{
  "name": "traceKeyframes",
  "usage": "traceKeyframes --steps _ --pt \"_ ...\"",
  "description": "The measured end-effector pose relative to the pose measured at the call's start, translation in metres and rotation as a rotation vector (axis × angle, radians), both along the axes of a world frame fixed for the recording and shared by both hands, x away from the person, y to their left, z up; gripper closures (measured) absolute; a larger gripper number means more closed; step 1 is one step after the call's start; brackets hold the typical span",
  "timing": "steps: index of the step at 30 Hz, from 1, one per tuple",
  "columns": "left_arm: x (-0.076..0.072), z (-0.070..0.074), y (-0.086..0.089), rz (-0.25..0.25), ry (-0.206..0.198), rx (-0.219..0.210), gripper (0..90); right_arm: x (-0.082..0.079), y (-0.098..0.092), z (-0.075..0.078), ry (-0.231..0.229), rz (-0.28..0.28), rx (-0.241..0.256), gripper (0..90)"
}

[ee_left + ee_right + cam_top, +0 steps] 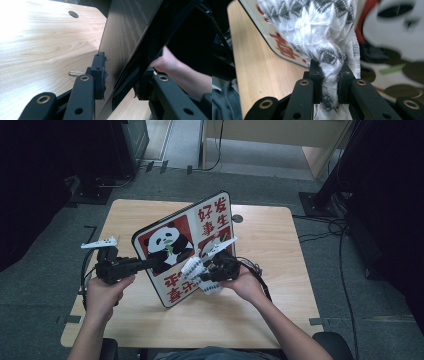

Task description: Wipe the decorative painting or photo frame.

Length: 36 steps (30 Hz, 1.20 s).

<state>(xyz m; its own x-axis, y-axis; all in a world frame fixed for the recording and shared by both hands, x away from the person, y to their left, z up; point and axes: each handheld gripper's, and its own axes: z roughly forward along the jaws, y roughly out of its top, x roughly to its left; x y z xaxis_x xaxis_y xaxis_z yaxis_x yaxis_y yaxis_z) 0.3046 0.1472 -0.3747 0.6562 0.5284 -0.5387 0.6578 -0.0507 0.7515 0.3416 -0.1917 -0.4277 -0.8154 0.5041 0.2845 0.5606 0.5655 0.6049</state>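
Panda board (186,251), a flat panel printed with a panda and red characters, stands tilted on one lower corner near the middle of the wooden table (280,285), its printed face turned toward the person. Starting at the left of the high view, the left gripper (145,264) reaches in from the left hand (102,295) and clamps the board's left edge. The left gripper view adds what the overhead camera cannot: the board's plain wood-grain back (125,37) and its dark edge run between the two black jaws, which press on it from both sides, and a small metal clip (76,73) lies on the tabletop just beyond the jaws, with a round hole (73,14) in the table farther off. Moving right in the high view, a white-and-grey patterned cloth (197,272) rests against the printed face, held by the right gripper (212,270) in the right hand (242,282). The right gripper view shows this close up: the jaws are closed on a bunched neck of the cloth (329,82), and the fabric fans out above them over the red print and the blurred panda picture (392,30).
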Motion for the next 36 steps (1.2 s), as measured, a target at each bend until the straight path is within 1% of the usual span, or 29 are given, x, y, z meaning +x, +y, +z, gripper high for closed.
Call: traceKeyframes --steps 1,2,3,4,8,9,10,13,14,15,16,17,18,19,20,21,22,23,24,25,26,27,28,29,30,31,33,36 --pt "0.000 0.001 0.000 -0.001 0.000 0.007 67.0 0.000 0.002 0.012 -0.022 0.005 0.009 79.7" --pt "-0.001 0.001 0.000 0.000 -0.005 0.014 67.0 0.000 0.002 0.012 -0.022 0.005 0.009 79.7" --pt "-0.001 0.002 0.001 0.003 -0.008 0.018 66.8 0.000 0.005 0.025 -0.035 0.005 0.020 79.7" --pt "-0.001 0.002 0.001 0.002 -0.008 0.022 66.8 0.000 0.005 0.025 -0.035 0.005 0.020 79.7" --pt "-0.003 0.003 0.003 0.000 -0.010 0.027 66.7 0.002 0.009 0.050 -0.066 0.009 0.036 79.7" --pt "-0.003 0.003 0.002 -0.002 -0.015 0.031 67.8 0.004 0.012 0.062 -0.078 0.014 0.046 79.7" --pt "-0.004 0.003 0.002 -0.003 -0.020 0.036 67.8 0.004 0.013 0.068 -0.087 0.015 0.051 79.6" --pt "-0.005 0.004 0.003 -0.001 -0.026 0.039 67.9 0.006 0.019 0.084 -0.107 0.026 0.065 79.5" --pt "-0.006 0.004 0.004 0.000 -0.026 0.040 67.9 0.006 0.019 0.084 -0.107 0.026 0.065 79.5" --pt "-0.007 0.003 0.005 -0.001 -0.026 0.043 67.8 0.008 0.023 0.095 -0.121 0.036 0.065 79.6" --pt "-0.007 0.003 0.005 -0.001 -0.026 0.043 67.8 0.008 0.023 0.095 -0.121 0.036 0.065 79.6" --pt "-0.008 0.003 0.005 0.001 -0.029 0.043 68.1 0.008 0.028 0.104 -0.134 0.046 0.065 79.5" --pt "-0.008 0.003 0.005 0.001 -0.029 0.043 68.7 0.008 0.028 0.104 -0.134 0.046 0.065 79.5" --pt "-0.009 0.003 0.005 0.002 -0.030 0.042 69.1 0.008 0.033 0.114 -0.149 0.054 0.068 79.5" --pt "-0.009 0.003 0.005 0.002 -0.030 0.042 69.9 0.008 0.033 0.114 -0.149 0.054 0.068 79.5" --pt "-0.009 0.003 0.005 0.002 -0.031 0.041 70.8 0.009 0.036 0.124 -0.162 0.061 0.076 79.3" --pt "-0.010 0.003 0.006 0.003 -0.033 0.038 70.8 0.009 0.036 0.124 -0.162 0.061 0.076 79.3" --pt "-0.010 0.003 0.006 0.006 -0.034 0.035 72.3 0.010 0.041 0.134 -0.173 0.061 0.081 79.3" --pt "-0.010 0.003 0.006 0.008 -0.034 0.034 72.3 0.010 0.041 0.134 -0.173 0.061 0.081 79.3" --pt "-0.011 0.003 0.006 0.011 -0.035 0.032 73.3 0.010 0.046 0.144 -0.186 0.072 0.081 79.2" --pt "-0.011 0.003 0.006 0.011 -0.035 0.032 73.3 0.010 0.046 0.144 -0.186 0.072 0.081 79.2" --pt "-0.011 0.002 0.007 0.009 -0.035 0.033 73.4 0.009 0.052 0.154 -0.196 0.075 0.089 79.1" --pt "-0.011 0.002 0.007 0.010 -0.036 0.032 73.4 0.009 0.052 0.154 -0.196 0.075 0.089 79.1" --pt "-0.011 0.002 0.007 0.012 -0.036 0.028 73.7 0.010 0.058 0.161 -0.201 0.074 0.093 78.9" --pt "-0.011 0.002 0.007 0.010 -0.036 0.028 73.7 0.010 0.058 0.161 -0.201 0.074 0.093 78.9" --pt "-0.011 0.002 0.007 0.009 -0.039 0.026 74.0 0.011 0.062 0.167 -0.204 0.069 0.097 78.8" --pt "-0.010 0.002 0.007 0.007 -0.040 0.024 74.1 0.012 0.064 0.168 -0.204 0.064 0.096 78.7" --pt "-0.010 0.001 0.008 0.000 -0.040 0.018 74.2 0.016 0.069 0.168 -0.210 0.050 0.077 78.6"
